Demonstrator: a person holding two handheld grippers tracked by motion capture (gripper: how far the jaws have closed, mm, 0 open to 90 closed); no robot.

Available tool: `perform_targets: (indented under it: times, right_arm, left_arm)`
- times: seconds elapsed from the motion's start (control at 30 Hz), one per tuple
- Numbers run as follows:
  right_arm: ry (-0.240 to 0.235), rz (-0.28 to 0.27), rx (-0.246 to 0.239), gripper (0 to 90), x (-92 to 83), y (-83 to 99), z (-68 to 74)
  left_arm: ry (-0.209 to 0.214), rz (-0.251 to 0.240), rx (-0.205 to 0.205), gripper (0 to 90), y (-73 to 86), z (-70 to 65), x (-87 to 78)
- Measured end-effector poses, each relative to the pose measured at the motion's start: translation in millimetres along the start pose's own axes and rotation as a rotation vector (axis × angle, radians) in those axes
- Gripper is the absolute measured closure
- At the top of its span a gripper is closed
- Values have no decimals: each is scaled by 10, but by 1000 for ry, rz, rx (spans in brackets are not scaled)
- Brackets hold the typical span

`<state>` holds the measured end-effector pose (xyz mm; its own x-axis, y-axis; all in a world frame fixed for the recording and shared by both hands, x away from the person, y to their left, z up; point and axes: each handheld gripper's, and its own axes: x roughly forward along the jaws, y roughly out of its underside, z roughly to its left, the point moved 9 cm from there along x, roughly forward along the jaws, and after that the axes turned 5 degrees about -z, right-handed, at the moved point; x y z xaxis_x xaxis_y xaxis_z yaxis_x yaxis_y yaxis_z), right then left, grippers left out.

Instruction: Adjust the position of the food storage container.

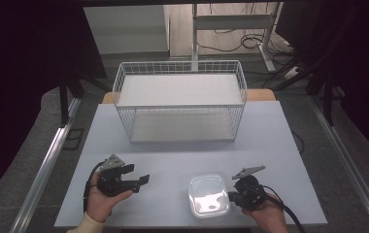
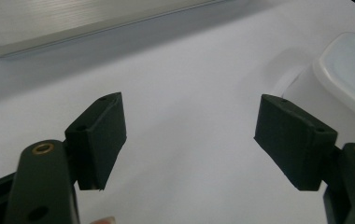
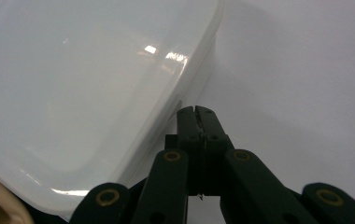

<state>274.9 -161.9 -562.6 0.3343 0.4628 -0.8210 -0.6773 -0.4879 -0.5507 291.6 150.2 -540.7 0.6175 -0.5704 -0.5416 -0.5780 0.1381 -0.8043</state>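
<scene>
A white lidded plastic container [image 1: 209,194] sits near the table's front edge, between my two hands. My right gripper [image 1: 232,195] is just to its right, jaws pressed together with nothing between them; in the right gripper view the shut tips [image 3: 197,112] lie right beside the container's [image 3: 87,88] rounded wall. My left gripper [image 1: 143,181] rests on the table to the left, a hand's width from the container, jaws spread wide. In the left gripper view the two black pads [image 2: 103,135] stand far apart over bare table, with the container [image 2: 348,74] at the right edge.
A white wire basket [image 1: 180,99] with two shelves stands at the back middle of the grey table [image 1: 182,160]. Its lower edge [image 2: 73,28] runs along the top of the left gripper view. Metal rails and cables lie on the floor around the table.
</scene>
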Motion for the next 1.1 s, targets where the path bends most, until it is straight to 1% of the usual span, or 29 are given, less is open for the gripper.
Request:
perform_targets:
  times: [0.03,0.07,0.1,0.13,0.17,0.2,0.23,0.27,0.37,0.5,0.57,0.63,0.67,0.73,0.77,0.8,0.83,0.9,0.97,1.0,1.03,1.07,1.1]
  right_arm:
    - [0,0,0,895,0,0,0]
    - [-10,1,-5,895,49,-49,48]
    - [-10,1,-5,895,49,-49,48]
    - [-20,0,-14,895,97,-98,104]
    - [-20,0,-14,895,97,-98,104]
    - [-54,-1,-11,895,154,-138,189]
    - [-54,-1,-11,895,154,-138,189]
    - [-58,5,-28,895,201,-164,253]
    - [-63,6,-43,895,239,-189,317]
    - [-56,5,-49,894,252,-185,338]
    - [-67,-4,-45,894,214,-170,345]
    - [-64,-6,-49,894,195,-163,341]
    - [-61,-18,-62,894,121,-121,328]
    - [-71,-24,-75,894,57,-67,330]
    - [-71,-24,-75,894,57,-67,330]
    - [-85,-27,-99,895,-11,8,358]
    - [-85,-27,-99,895,-11,8,358]
    - [-113,-17,-130,895,-61,82,462]
    - [-134,3,-152,894,-55,127,536]
    - [-134,3,-152,894,-55,127,536]
    - [-142,13,-163,895,-44,147,572]
    - [-159,26,-182,894,-22,162,640]
    - [-161,32,-186,895,-18,162,662]
  left_arm:
    - [0,0,0,245,0,0,0]
    - [-1,-3,0,245,-5,2,-5]
    - [-1,-3,0,245,-5,2,-5]
    - [-1,-5,-1,245,-8,2,-8]
    - [-1,-5,-1,245,-8,2,-8]
    - [-1,-3,-2,245,-4,7,-7]
    - [-1,-3,-2,245,-4,7,-7]
    - [-2,-3,-3,245,-1,14,-11]
    - [-3,-9,-5,245,-9,26,-29]
    - [-6,-12,-5,245,-13,36,-43]
    - [-6,-13,-6,245,-15,39,-46]
    - [-6,-15,-6,245,-19,37,-51]
    - [-7,-21,-8,245,-26,38,-59]
    - [-9,-21,-12,245,-28,47,-67]
    - [-9,-21,-12,245,-28,47,-67]
    - [-12,-22,-13,245,-29,57,-69]
    - [-12,-22,-13,245,-29,57,-69]
    - [-13,-22,-14,245,-31,51,-71]
    - [-13,-23,-13,245,-33,49,-72]
    - [-12,-23,-14,245,-34,47,-72]
    - [-11,-24,-13,245,-36,45,-72]
    - [-12,-24,-13,245,-35,45,-73]
    - [-12,-24,-14,245,-34,47,-74]
